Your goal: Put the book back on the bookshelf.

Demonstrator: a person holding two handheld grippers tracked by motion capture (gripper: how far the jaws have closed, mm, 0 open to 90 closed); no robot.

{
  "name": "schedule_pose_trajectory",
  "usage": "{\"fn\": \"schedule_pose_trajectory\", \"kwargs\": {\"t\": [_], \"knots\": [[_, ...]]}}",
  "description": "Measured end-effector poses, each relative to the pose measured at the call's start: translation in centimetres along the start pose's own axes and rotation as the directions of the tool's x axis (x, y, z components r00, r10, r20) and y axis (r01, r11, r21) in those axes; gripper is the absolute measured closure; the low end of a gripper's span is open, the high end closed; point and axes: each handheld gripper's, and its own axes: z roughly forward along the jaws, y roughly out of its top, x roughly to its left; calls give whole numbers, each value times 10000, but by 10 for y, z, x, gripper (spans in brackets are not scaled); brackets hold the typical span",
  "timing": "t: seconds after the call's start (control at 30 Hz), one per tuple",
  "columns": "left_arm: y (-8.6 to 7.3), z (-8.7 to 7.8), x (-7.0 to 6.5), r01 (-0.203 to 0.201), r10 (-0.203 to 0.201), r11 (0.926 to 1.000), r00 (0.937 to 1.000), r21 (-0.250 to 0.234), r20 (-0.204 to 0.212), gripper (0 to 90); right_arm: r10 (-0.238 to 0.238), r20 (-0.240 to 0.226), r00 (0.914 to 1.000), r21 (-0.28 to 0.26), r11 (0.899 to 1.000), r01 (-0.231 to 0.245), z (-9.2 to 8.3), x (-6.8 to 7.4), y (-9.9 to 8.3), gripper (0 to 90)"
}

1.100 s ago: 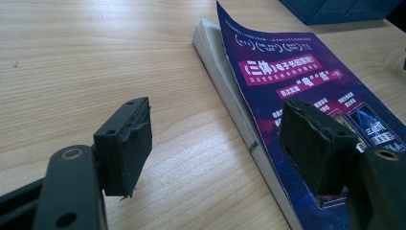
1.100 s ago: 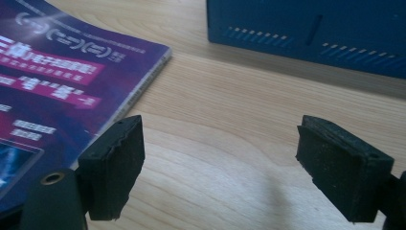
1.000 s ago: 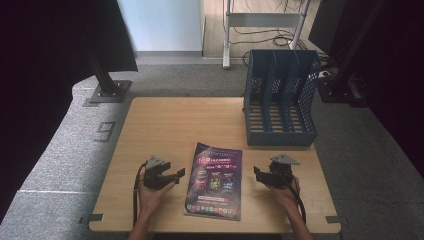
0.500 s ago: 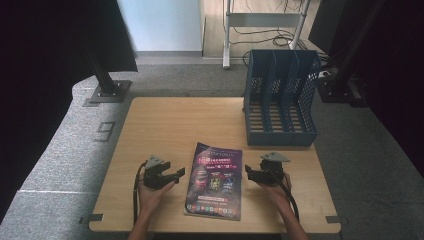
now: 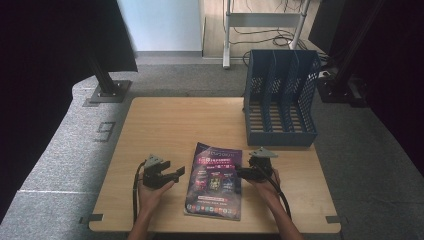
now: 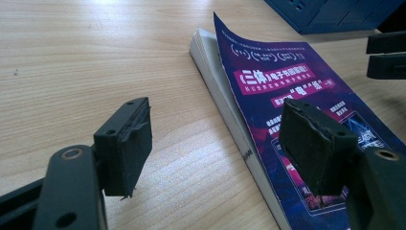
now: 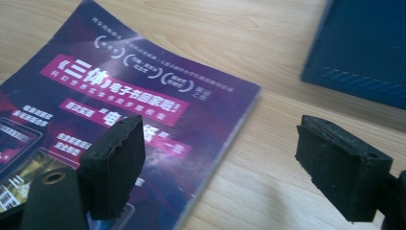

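Left gripper: held in the person's left hand near the worktop's front edge, just left of the book; fingers spread wide with nothing between them, pointing toward the book's left edge.
Right gripper: held in the person's right hand at the book's right edge; fingers spread apart, one over the cover, the other over bare wood; nothing pinched.
Book: lies flat on the front middle of the worktop, between the two grippers, front cover up, long side running front to back, slightly askew.
Book, look: soft cover, dark purple and blue with a magenta title band and white printed characters; rows of small pictures and icons lower down; the far left corner of the cover curls up off the white page block in the left gripper view.
Worktop: light wood grain, rectangular; back left part bare.
File rack: blue plastic, upright at the back right of the worktop, well apart from the book's far edge; slotted sides and base, dividers forming three compartments open toward the front and top.
File rack, contents: all compartments stand bare, slatted floor visible through each.
Surroundings: grey carpet floor, black curtains to either side, a white metal stand behind the worktop.
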Motion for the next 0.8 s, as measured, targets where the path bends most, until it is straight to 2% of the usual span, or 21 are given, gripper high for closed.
{"fn": "schedule_pose_trajectory", "kwargs": {"t": [0.23,0.3,0.47,0.8], "knots": [[0,1,-2,-111,111,9999,9999,35,-39,272,-139,-293,9995,232,9996,146,12,11,-3,161],[0,1,-3,-113,113,9999,9999,56,-20,272,-36,-419,9991,287,9996,48,14,11,-4,161],[-1,5,-5,-223,222,9996,9997,185,33,272,33,-499,9987,436,9991,-11,19,13,-8,159],[-2,7,-7,-262,261,9994,9997,247,41,272,-211,-572,9981,780,9966,256,28,20,-13,151]]}}
